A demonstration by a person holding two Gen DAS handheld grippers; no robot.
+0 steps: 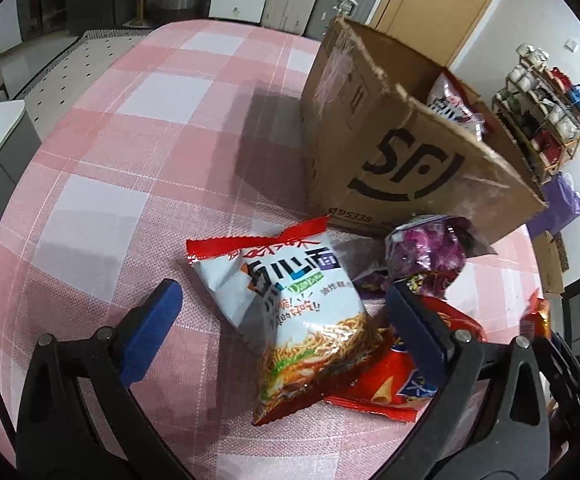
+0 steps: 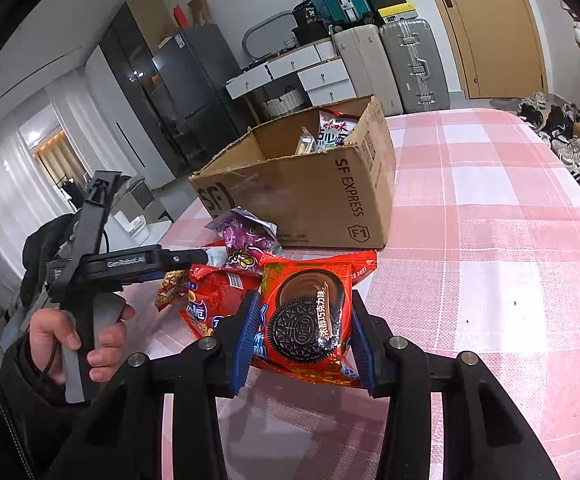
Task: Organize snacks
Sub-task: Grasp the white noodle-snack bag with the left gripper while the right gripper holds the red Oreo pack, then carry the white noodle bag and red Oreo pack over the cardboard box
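My right gripper [image 2: 305, 322] is shut on a red Oreo packet [image 2: 310, 316], held just above the table in front of the open SF cardboard box [image 2: 330, 200]. My left gripper [image 1: 286, 312] is open, its jaws wide apart over a white noodle-snack bag [image 1: 290, 300] lying on the pink checked tablecloth [image 1: 130, 160]. A purple candy bag [image 1: 426, 248] and a red snack bag [image 1: 390, 380] lie beside it, near the box [image 1: 390, 152]. The box holds another noodle bag [image 2: 336, 128] and a small packet [image 2: 306, 144].
The purple bag [image 2: 246, 232] and red bags [image 2: 218, 292] lie between the box and the left gripper's handle [image 2: 102, 268]. Suitcases [image 2: 410, 64], drawers [image 2: 314, 76] and a door [image 2: 490, 28] stand beyond the table. A shoe rack [image 1: 546, 120] stands past the table's edge.
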